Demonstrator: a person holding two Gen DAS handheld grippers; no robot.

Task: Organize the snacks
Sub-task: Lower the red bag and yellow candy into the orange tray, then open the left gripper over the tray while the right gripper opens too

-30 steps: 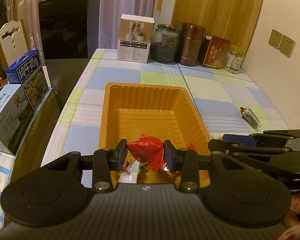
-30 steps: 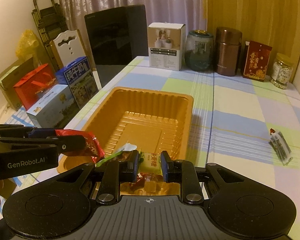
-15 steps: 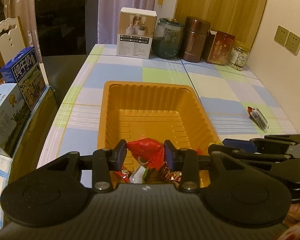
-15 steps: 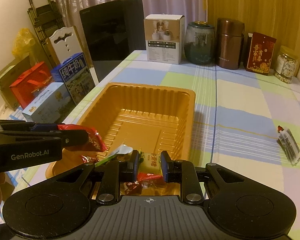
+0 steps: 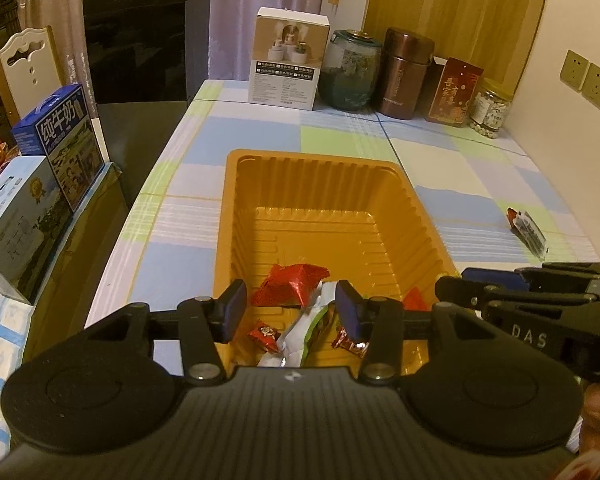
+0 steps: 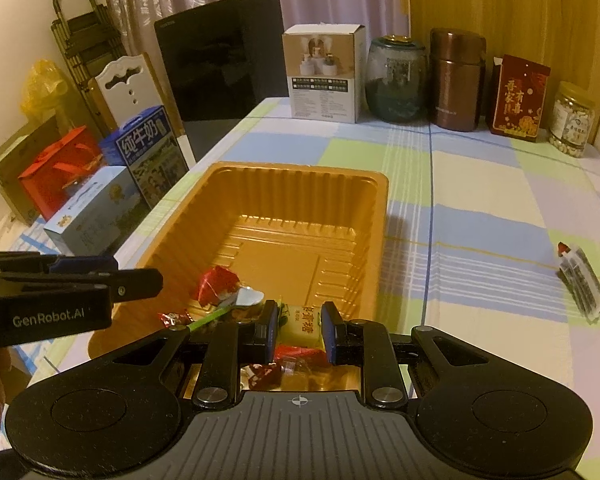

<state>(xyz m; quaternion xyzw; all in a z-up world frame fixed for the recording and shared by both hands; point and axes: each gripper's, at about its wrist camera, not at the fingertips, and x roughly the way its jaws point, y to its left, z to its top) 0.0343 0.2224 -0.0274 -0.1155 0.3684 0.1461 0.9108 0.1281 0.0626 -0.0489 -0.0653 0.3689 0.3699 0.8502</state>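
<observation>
Snacks in red foil wrappers [image 5: 290, 286] lie low in our orange plastic tray [image 5: 320, 168]; our left gripper [image 5: 291, 306] is spread, while our right gripper [image 6: 299, 330] pinches a yellow candy packet [image 6: 302, 326].

Left hand-held gripper [image 5: 291, 311]: matte black, ribbed top plate, two round discs, silver screws, dark-blue finger pads [image 5: 236, 307]. Right hand-held gripper [image 6: 299, 331]: same build, blue pads [image 6: 329, 332], "DAS" on side. "GenRobot.AI" on left's side. Skin visible behind both.

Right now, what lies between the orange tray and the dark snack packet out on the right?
Only bare checked tablecloth between the orange tray and the dark snack packet, seen in both wrist views.
</observation>
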